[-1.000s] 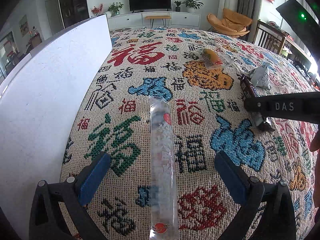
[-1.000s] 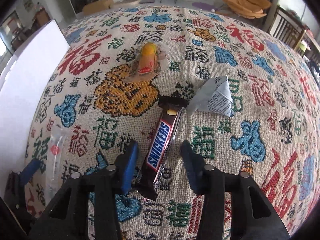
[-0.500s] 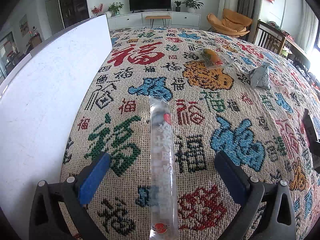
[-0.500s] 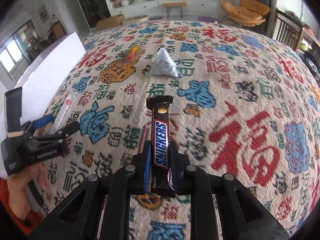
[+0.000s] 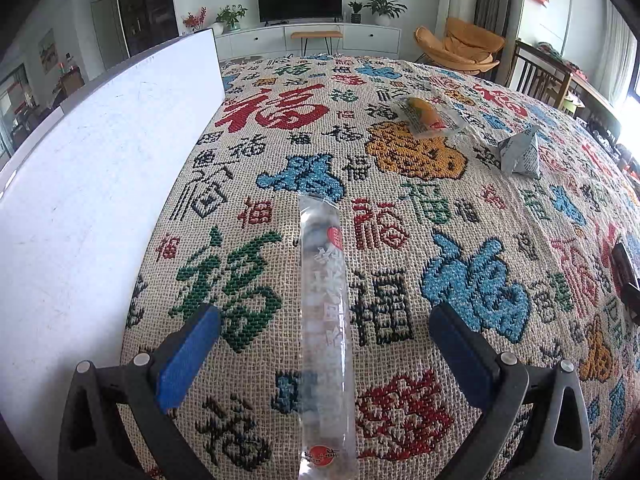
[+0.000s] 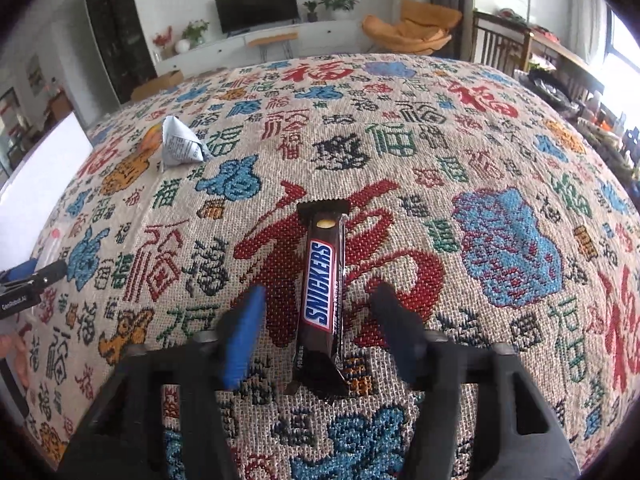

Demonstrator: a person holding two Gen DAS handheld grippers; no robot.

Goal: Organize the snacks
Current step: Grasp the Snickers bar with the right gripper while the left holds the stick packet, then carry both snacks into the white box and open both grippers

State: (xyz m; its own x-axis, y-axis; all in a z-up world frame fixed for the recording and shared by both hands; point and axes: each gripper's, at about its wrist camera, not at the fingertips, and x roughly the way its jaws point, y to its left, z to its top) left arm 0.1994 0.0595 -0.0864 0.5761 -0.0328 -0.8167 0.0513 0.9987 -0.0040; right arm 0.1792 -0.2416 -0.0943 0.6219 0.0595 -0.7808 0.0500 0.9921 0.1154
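Observation:
A brown Snickers bar (image 6: 322, 284) lies on the patterned tablecloth (image 6: 500, 240) between the fingers of my right gripper (image 6: 320, 312), which is open around it without touching. My left gripper (image 5: 324, 340) is open, its blue pads on either side of a long clear snack tube (image 5: 324, 312) lying lengthwise on the cloth. An orange snack in clear wrap (image 5: 428, 116) and a grey-white triangular packet (image 5: 520, 154) lie farther back; the packet also shows in the right wrist view (image 6: 180, 144).
A large white board (image 5: 88, 200) stands along the table's left side, close to the left gripper. The left gripper shows at the left edge of the right wrist view (image 6: 28, 284). Chairs and a TV cabinet stand beyond the table.
My right gripper carried the Snickers bar to the right, set it on a red character of the cloth, and opened. The left gripper has not moved.

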